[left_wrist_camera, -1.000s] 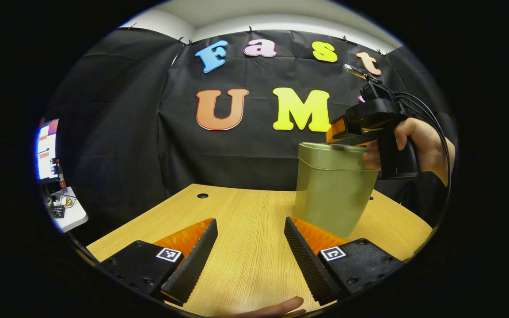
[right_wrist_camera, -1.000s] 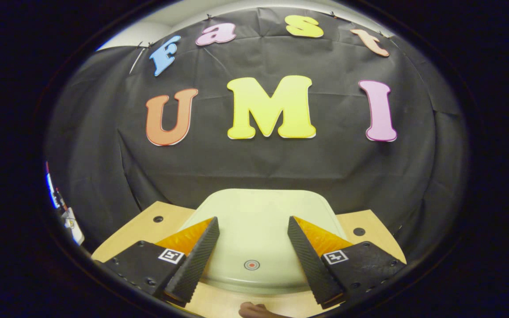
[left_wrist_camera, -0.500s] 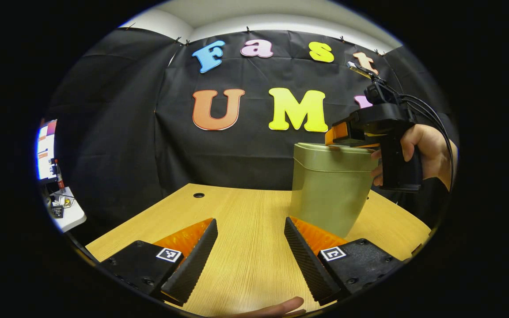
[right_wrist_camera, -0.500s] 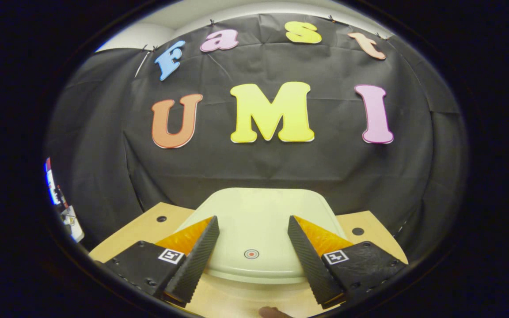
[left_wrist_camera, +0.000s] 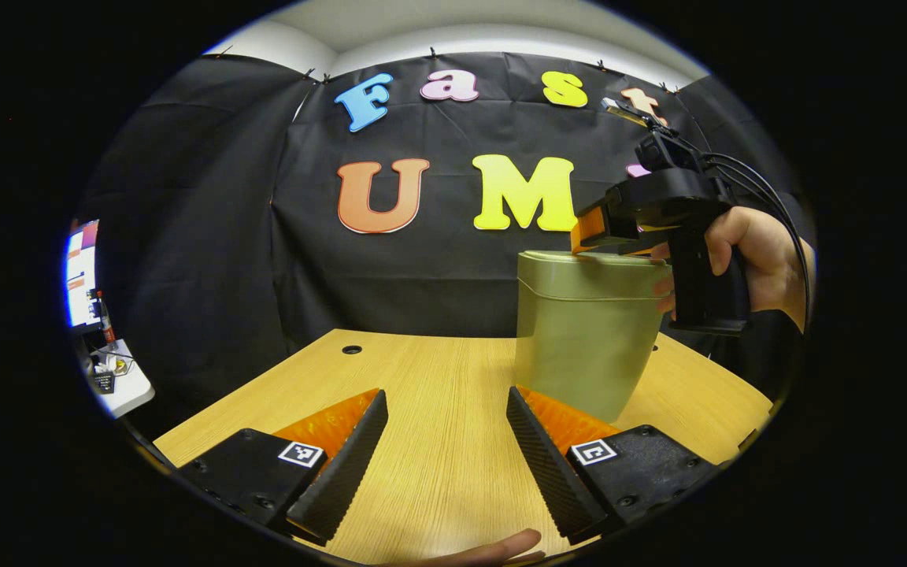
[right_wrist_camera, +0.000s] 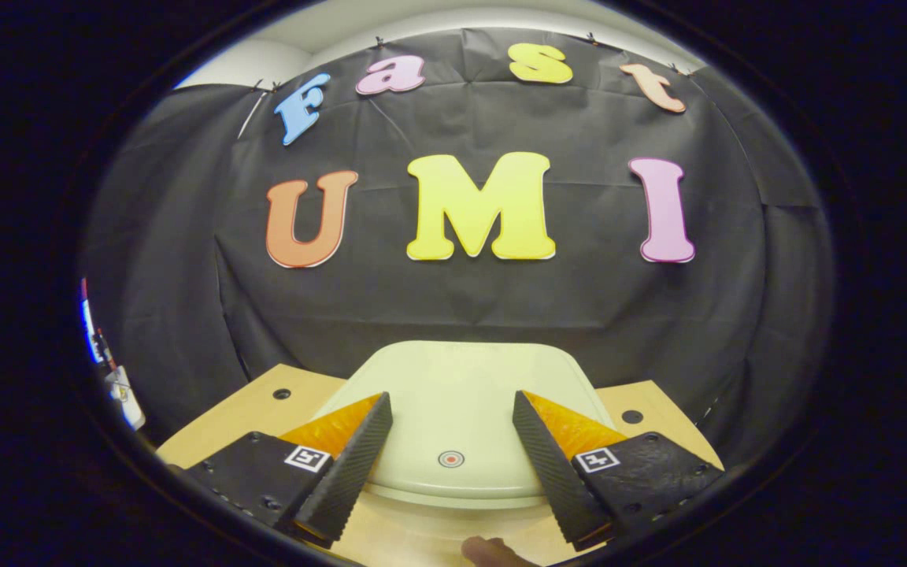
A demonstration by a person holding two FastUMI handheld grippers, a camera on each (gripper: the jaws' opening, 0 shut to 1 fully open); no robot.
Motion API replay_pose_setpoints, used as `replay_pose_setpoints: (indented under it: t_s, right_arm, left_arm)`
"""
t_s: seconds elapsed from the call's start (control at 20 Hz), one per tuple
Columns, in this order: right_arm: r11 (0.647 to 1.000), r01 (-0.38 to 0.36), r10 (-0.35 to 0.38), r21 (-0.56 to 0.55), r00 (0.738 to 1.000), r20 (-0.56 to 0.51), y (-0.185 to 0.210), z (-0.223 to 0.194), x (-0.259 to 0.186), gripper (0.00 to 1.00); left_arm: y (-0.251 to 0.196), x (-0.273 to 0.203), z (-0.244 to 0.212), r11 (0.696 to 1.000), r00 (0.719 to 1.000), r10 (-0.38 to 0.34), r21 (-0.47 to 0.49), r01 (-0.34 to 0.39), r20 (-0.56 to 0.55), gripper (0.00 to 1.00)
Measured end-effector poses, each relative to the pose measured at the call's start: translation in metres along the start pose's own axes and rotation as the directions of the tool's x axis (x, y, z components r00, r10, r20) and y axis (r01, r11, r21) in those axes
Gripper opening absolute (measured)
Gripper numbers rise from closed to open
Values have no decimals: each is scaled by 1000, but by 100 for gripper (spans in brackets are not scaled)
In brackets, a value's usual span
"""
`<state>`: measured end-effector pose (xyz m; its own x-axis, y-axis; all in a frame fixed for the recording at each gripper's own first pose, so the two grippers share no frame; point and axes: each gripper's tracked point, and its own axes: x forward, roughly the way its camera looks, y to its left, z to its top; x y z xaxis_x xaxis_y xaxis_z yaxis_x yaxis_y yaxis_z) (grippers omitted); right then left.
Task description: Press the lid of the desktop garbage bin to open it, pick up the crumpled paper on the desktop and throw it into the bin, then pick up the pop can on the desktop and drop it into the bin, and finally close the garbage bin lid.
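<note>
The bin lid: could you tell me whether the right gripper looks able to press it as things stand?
Probably yes. The right gripper sits open right over the closed lid, its fingers either side of the lid's round mark, with nothing between. The left gripper hangs over the table, clear of the bin.

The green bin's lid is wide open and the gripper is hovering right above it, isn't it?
Not quite: the lid is shut flat on the green bin, as the left gripper view shows from the side. The rest is right: the right gripper sits just above it, jaws open.
</note>
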<state>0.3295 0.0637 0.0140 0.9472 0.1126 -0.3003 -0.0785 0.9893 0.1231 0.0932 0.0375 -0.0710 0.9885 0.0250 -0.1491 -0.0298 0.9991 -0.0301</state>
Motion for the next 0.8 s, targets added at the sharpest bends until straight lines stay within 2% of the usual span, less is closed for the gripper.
replay_pose_setpoints:
  t_s: [0.2, 0.5, 0.65, 0.7, 0.75, 0.8]
  right_arm:
    - [999, 30, -30, -23, 999, 20, -6, 10, -12, 95]
    - [994, 54, -40, -95, 990, 137, -7, 43, -65, 95]
    - [991, 37, -16, -129, 987, 162, 0, 40, -101, 98]
    - [991, 32, -9, -132, 985, 170, -1, 36, -114, 93]
    - [990, 26, 0, -137, 983, 184, -1, 32, -127, 98]
    - [989, 27, 1, -145, 982, 188, -3, 25, -139, 95]
  left_arm:
    - [1, -1, -1, 1000, 1000, 3, 1, -3, -6, 98]
    - [-4, -2, 3, 1000, 1000, -5, -1, 5, 10, 98]
    - [-6, -5, 3, 1000, 1000, -8, 7, 7, 15, 98]
    - [-7, -7, 4, 1000, 1000, -8, 12, 7, 20, 98]
    - [-9, -9, 6, 1000, 1000, -9, 18, 8, 27, 98]
    - [-10, -12, 9, 1000, 999, -10, 24, 9, 32, 98]
